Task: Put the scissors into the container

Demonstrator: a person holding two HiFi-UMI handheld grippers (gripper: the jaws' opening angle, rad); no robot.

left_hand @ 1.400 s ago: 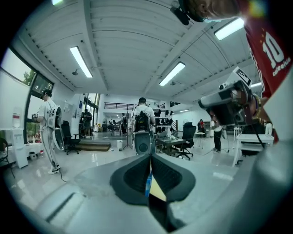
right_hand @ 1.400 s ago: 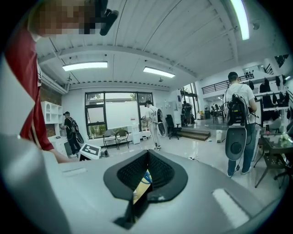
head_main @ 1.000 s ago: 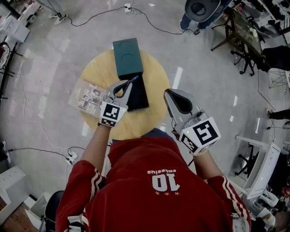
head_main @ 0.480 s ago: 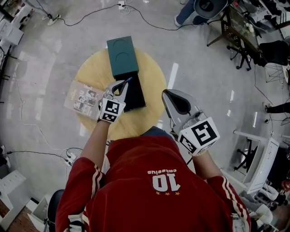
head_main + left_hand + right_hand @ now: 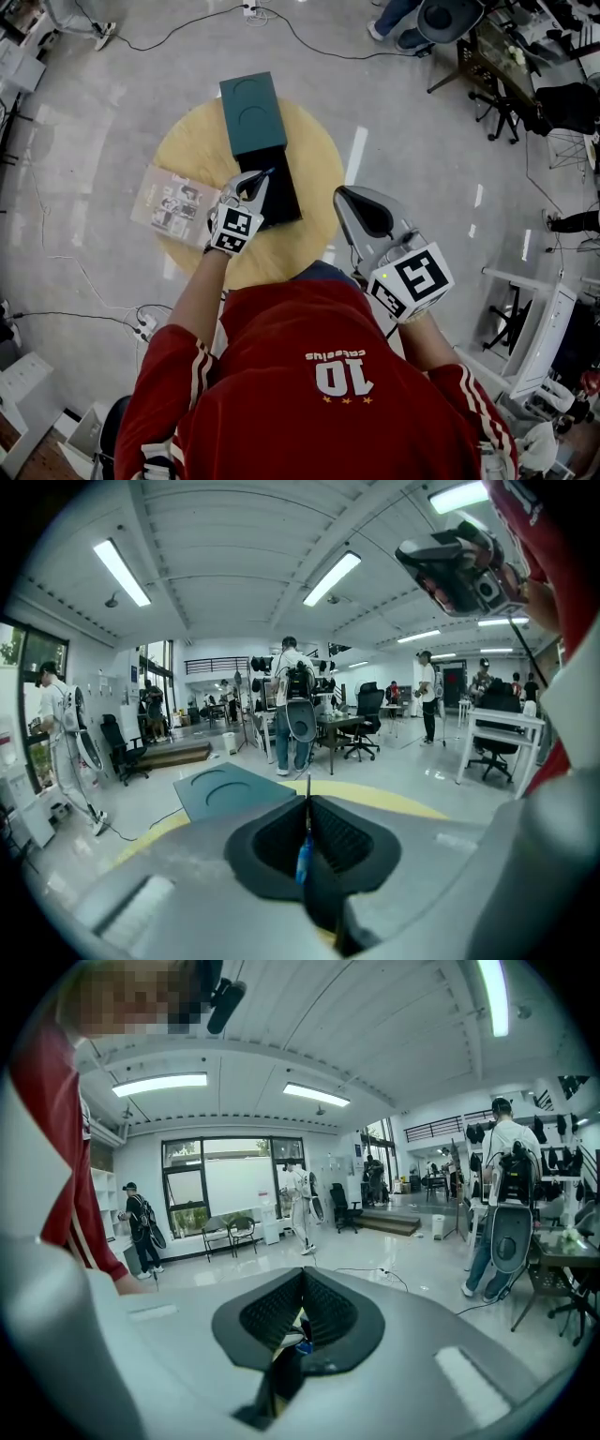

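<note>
On the round wooden table (image 5: pixel 202 141) lies a dark open container (image 5: pixel 281 192), with its teal lid (image 5: pixel 251 112) just beyond it. My left gripper (image 5: pixel 265 176) hovers over the container's near left part. Its jaws are opening slightly, but the pads still press on the blue-handled scissors (image 5: pixel 271 171). In the left gripper view the scissors (image 5: pixel 302 855) stand thin between the jaws of the left gripper (image 5: pixel 307 803), blade tip pointing away, and the teal lid (image 5: pixel 230 789) lies ahead. My right gripper (image 5: pixel 343 193) is shut and empty, off the table's right edge.
A printed leaflet (image 5: pixel 173 202) lies at the table's left edge. Cables (image 5: pixel 187 37) run across the floor behind the table. Chairs and desks (image 5: pixel 502 84) stand at the far right, and a seated person's legs (image 5: pixel 403 19) show at the top.
The left gripper with the scissors has drawn back a little from the lid towards me, over the dark container. The right gripper has hardly moved.
</note>
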